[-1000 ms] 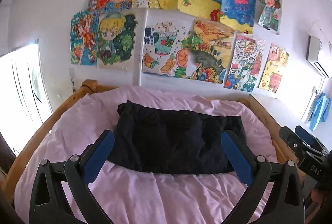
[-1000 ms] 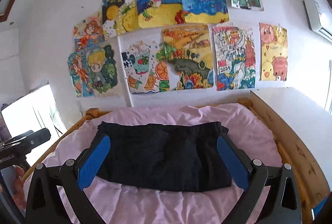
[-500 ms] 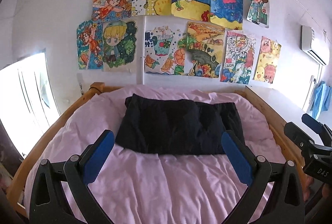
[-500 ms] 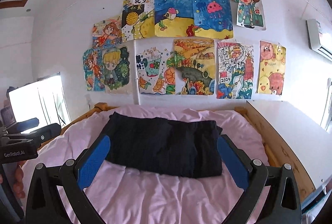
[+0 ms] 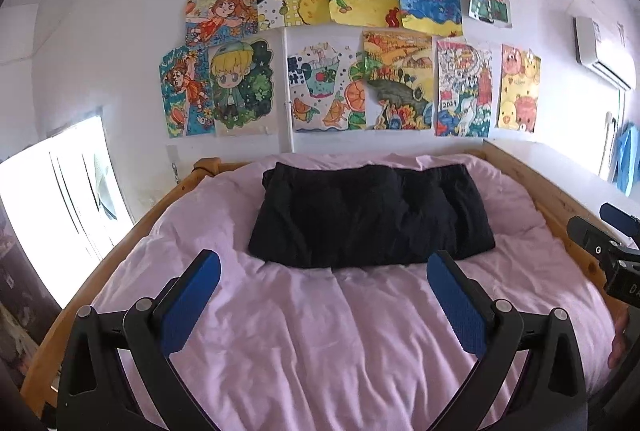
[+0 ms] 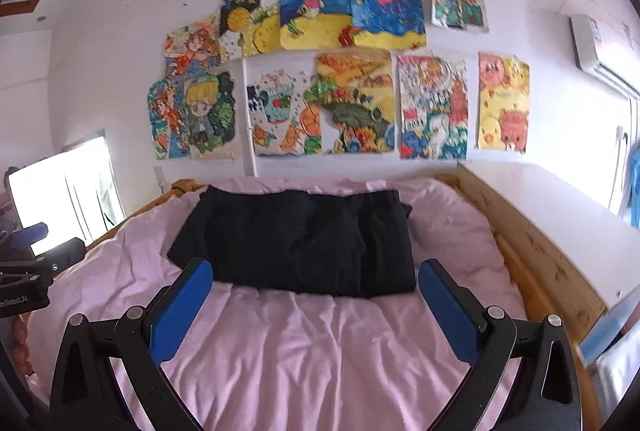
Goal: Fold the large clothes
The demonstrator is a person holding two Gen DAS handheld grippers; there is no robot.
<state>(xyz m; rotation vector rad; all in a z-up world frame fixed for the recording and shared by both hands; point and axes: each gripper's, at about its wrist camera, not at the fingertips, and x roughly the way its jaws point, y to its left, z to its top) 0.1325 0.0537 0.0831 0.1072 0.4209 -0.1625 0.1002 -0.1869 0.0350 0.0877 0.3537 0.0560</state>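
A black garment (image 5: 370,215) lies folded into a flat rectangle on the pink bedding (image 5: 340,331), toward the far end of the bed. In the right wrist view the same black garment (image 6: 296,241) sits just beyond my fingertips. My left gripper (image 5: 324,271) hovers open above the bedding, short of the garment, with nothing between its blue pads (image 5: 188,305). My right gripper (image 6: 316,269) is likewise open and empty, held above the near edge of the garment. The right gripper's body (image 5: 608,255) shows at the right edge of the left wrist view.
A wooden bed frame (image 5: 560,207) borders the bedding on both sides. Several colourful drawings (image 5: 360,43) hang on the white wall behind. A bright window (image 5: 60,207) is at left, an air conditioner (image 5: 600,51) at upper right, and a white ledge (image 6: 560,215) runs along the right.
Both grippers have pulled back and risen from the folded garment, which now lies farther off. Both stay open and empty; the garment has not moved.
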